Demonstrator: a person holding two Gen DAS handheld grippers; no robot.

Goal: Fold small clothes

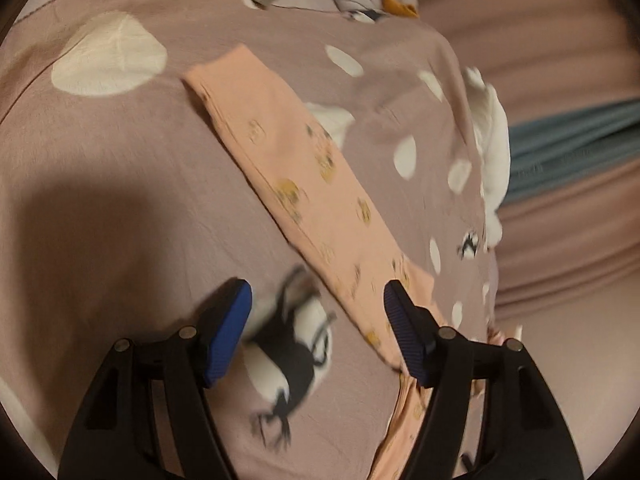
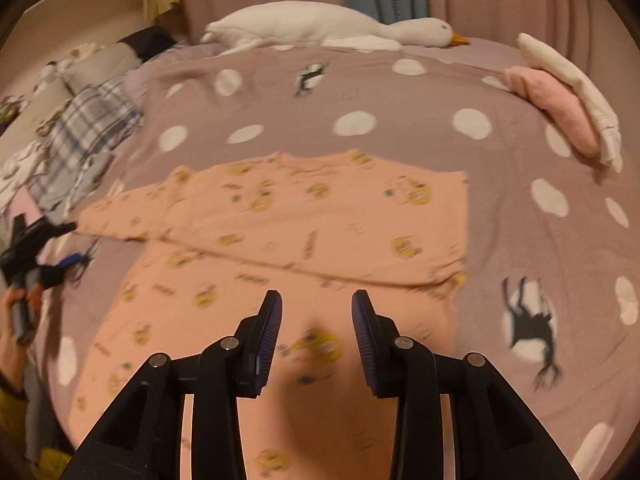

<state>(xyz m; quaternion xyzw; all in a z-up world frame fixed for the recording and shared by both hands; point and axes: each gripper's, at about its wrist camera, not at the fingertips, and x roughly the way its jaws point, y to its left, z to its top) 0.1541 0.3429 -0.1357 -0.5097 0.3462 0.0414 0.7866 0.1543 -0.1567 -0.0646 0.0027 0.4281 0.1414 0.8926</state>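
A small peach garment (image 2: pixel 304 236) with yellow prints lies spread on the mauve spotted bedcover (image 2: pixel 400 92), one part folded across it. My right gripper (image 2: pixel 317 300) is open and empty, low over the garment's near part. In the left wrist view one long peach strip of the garment (image 1: pixel 296 176) runs diagonally across the bed. My left gripper (image 1: pixel 318 292) is open and empty, just above the bedcover, its right finger (image 1: pixel 404 332) over the strip's near edge. The left gripper also shows at the left edge of the right wrist view (image 2: pixel 66 242).
A white goose plush (image 2: pixel 320 28) lies along the far edge of the bed. Folded pink and cream clothes (image 2: pixel 564 104) sit at the far right. A plaid cloth and a heap of clothes (image 2: pixel 80 132) lie at the left. Curtains hang behind.
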